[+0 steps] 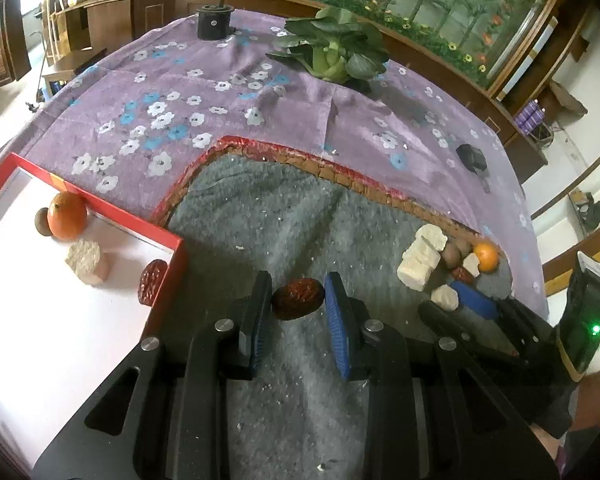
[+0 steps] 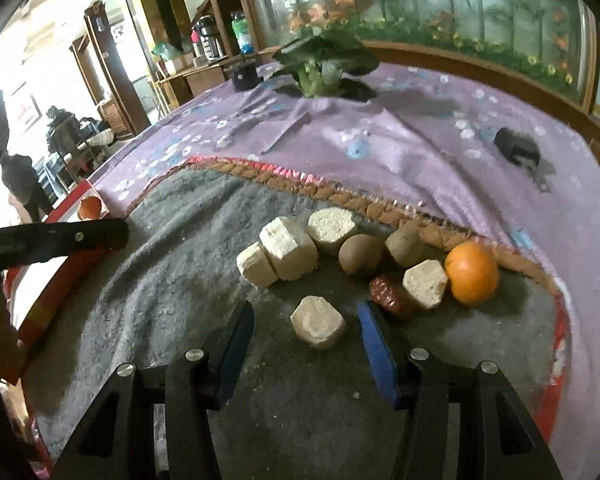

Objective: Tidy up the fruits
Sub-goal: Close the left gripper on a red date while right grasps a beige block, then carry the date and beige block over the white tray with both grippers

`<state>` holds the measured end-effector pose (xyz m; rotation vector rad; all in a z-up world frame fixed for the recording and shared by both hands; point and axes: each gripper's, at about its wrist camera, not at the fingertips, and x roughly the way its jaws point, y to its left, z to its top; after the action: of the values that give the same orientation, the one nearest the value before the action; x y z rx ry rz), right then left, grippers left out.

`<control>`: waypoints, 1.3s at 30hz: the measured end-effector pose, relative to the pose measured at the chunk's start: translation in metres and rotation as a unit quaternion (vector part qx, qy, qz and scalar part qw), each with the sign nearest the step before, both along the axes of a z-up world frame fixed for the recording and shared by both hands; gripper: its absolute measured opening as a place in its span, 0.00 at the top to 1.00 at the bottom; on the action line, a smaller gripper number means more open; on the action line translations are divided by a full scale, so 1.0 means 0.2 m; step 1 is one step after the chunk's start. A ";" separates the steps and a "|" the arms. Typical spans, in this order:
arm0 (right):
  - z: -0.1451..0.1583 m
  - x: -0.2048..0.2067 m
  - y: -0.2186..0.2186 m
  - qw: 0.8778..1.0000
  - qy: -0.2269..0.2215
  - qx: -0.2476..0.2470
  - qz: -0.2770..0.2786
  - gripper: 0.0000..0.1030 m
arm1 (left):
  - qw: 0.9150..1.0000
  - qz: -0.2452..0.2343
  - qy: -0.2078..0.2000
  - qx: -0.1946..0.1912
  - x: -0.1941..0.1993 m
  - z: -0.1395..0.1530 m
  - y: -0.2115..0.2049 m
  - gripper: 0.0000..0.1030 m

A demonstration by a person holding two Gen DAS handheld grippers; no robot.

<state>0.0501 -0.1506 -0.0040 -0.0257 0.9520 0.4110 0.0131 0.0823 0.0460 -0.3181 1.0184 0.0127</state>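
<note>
My left gripper (image 1: 298, 300) is shut on a dark red date (image 1: 297, 299), held above the grey mat (image 1: 260, 208) just right of the red-rimmed white box (image 1: 168, 240). Inside the box lie an orange (image 1: 67, 215), a brown fruit (image 1: 42, 222), a pale block (image 1: 85, 260) and another red date (image 1: 152, 284). My right gripper (image 2: 306, 324) is open around a pale hexagonal block (image 2: 318, 322) on the mat. Beyond it lie several pale blocks (image 2: 288, 254), a brown round fruit (image 2: 359, 254), a red date (image 2: 390, 294) and an orange (image 2: 472, 272).
A purple flowered cloth (image 1: 180, 120) covers the table beyond the mat. A leafy green vegetable (image 1: 332, 48) and a black cylinder (image 1: 214, 22) stand at the far side. A small black object (image 1: 472, 158) lies at the right. Wooden furniture rings the table.
</note>
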 end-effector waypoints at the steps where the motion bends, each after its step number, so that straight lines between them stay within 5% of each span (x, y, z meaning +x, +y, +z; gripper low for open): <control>1: 0.00 0.00 0.01 1.000 -0.008 -0.007 0.003 0.48 | 1.000 -0.001 0.002 -0.002 0.00 0.00 0.00 0.75; 5: 0.00 -0.06 0.06 0.997 -0.033 -0.071 0.017 0.75 | 1.000 -0.005 0.004 -0.002 -0.02 -0.02 0.00 0.75; 15: 0.15 -0.26 0.11 0.999 -0.049 -0.011 0.010 0.75 | 1.000 0.003 -0.017 0.024 -0.15 0.04 0.04 0.74; 27: 0.24 -0.42 0.52 0.994 -0.062 0.016 0.086 0.76 | 0.996 0.034 -0.042 0.074 -0.37 0.11 0.27 0.74; 39: 0.33 -0.41 0.93 0.986 -0.068 0.028 0.151 0.76 | 0.992 0.087 -0.033 0.081 -0.52 0.09 0.61 0.74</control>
<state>-0.0314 0.0363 0.0611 -0.1466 0.8032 0.7077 -0.0902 0.2051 0.0644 -0.2557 0.9145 0.2407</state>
